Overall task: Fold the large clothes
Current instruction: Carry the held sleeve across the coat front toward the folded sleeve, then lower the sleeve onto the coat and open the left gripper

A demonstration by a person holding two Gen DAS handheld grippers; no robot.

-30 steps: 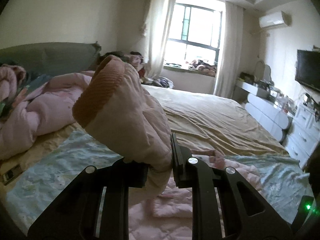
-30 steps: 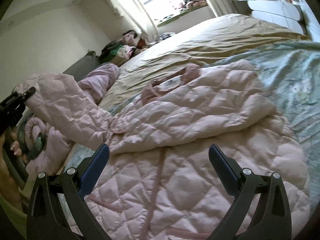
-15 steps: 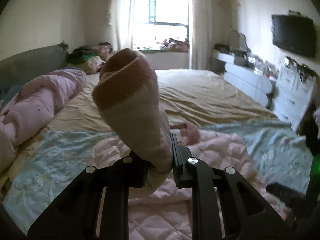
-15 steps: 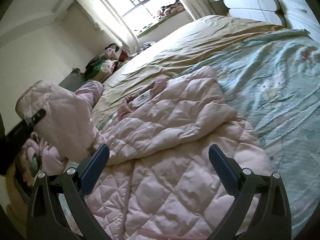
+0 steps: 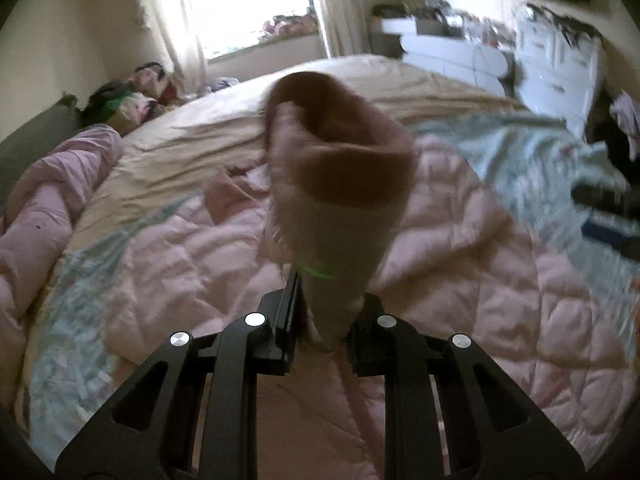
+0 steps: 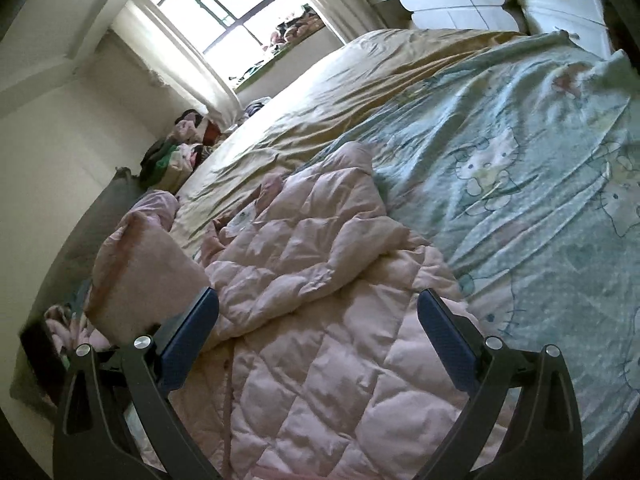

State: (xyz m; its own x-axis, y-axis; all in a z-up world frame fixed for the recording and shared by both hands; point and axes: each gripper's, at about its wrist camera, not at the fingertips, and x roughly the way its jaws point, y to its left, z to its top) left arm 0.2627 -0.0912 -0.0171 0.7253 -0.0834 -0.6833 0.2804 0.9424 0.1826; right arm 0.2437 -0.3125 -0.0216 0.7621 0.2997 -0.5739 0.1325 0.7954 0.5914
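One sleeve (image 5: 340, 184) of the pink quilted jacket (image 5: 460, 280) is pinched at its cuff end in the left gripper (image 5: 326, 320), jaws clamped tight, cuff standing up over the jacket body spread on the bed (image 5: 360, 76). The fold-in of this sleeve looks under way; next it needs laying flat across the body.

From the right wrist, the right gripper (image 6: 318, 328) hangs wide apart and empty just above the jacket's near part, the lifted sleeve at its left.

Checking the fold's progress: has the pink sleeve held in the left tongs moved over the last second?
Yes. In the right wrist view the sleeve has come rightward and down, nearer the quilted jacket on the bed.
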